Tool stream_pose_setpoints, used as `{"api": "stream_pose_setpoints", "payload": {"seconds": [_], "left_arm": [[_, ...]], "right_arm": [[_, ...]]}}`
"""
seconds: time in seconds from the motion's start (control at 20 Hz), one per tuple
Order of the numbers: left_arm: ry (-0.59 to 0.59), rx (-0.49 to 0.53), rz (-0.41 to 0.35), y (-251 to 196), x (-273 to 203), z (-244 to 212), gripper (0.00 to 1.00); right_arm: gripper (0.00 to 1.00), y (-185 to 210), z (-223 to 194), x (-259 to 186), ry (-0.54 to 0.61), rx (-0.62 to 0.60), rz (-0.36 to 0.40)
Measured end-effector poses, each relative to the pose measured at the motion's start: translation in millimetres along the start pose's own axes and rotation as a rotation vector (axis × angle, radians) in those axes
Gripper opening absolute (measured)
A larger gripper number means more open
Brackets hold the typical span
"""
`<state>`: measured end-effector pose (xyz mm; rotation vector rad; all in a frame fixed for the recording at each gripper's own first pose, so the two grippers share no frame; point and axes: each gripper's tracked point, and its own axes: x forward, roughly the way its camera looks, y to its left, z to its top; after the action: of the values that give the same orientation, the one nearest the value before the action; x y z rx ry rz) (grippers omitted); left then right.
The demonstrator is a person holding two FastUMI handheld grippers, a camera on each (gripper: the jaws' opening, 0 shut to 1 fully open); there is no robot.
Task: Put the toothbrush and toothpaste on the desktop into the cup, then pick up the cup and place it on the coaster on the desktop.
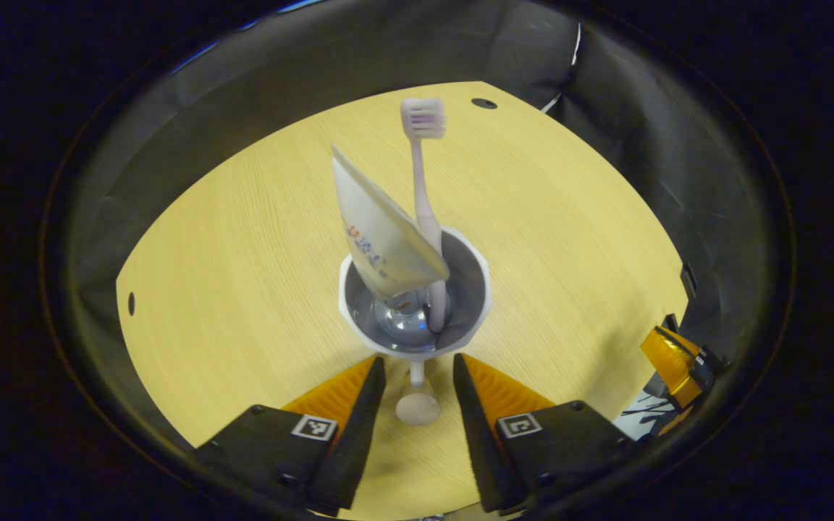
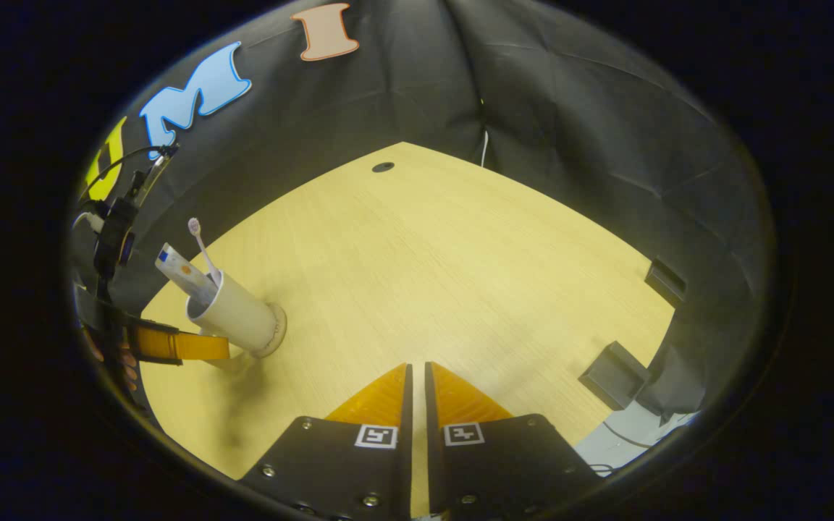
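A cream cup (image 1: 469, 289) holds a white toothpaste tube (image 1: 377, 224) and a pale pink toothbrush (image 1: 423, 181), both leaning upright. My left gripper (image 1: 418, 359) looks down into it, its fingers going under the rim on either side and closing on the cup's body. In the right gripper view the cup (image 2: 239, 315) stands with its base on a round coaster (image 2: 279, 329) at the table's left, and an orange finger (image 2: 178, 346) of the left gripper lies along its side. My right gripper (image 2: 417, 369) hovers over the table's near edge, shut with nothing in it.
The wooden table (image 2: 446, 268) has a cable hole (image 2: 383, 167) at the far end. Two black boxes (image 2: 616, 376) (image 2: 667, 282) sit at its right edge. A hand (image 2: 126, 362) holds the left gripper. The right gripper (image 1: 681, 358) shows at the table's right edge.
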<state>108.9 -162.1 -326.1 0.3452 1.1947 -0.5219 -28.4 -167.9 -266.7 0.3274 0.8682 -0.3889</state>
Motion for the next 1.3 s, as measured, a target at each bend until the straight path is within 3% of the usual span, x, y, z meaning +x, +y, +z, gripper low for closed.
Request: {"api": "stream_pose_setpoints", "payload": {"seconds": [0.1, 0.3, 0.65, 1.0, 1.3], "left_arm": [[-0.023, -0.014, 0.002, 2, -11, -5, 0.72], [-0.1, -0.053, 0.013, 8, -38, -11, 0.72], [-0.369, -0.168, 0.103, 51, -121, -39, 0.75], [-0.739, -0.263, 0.254, 108, -264, -45, 0.73], [-1.02, -0.254, 0.367, 121, -367, -28, 0.72]], "right_arm": [[0.09, 5, 0, -2, -0.005, -0.016, 0.015], [0.09, 32, -3, -9, 0.004, -0.075, 0.078], [0.09, 117, 10, -31, -0.049, -0.27, 0.238], [0.09, 211, 75, -96, -0.286, -0.408, 0.403], [0.09, 243, 139, -175, -0.565, -0.427, 0.467]]}}
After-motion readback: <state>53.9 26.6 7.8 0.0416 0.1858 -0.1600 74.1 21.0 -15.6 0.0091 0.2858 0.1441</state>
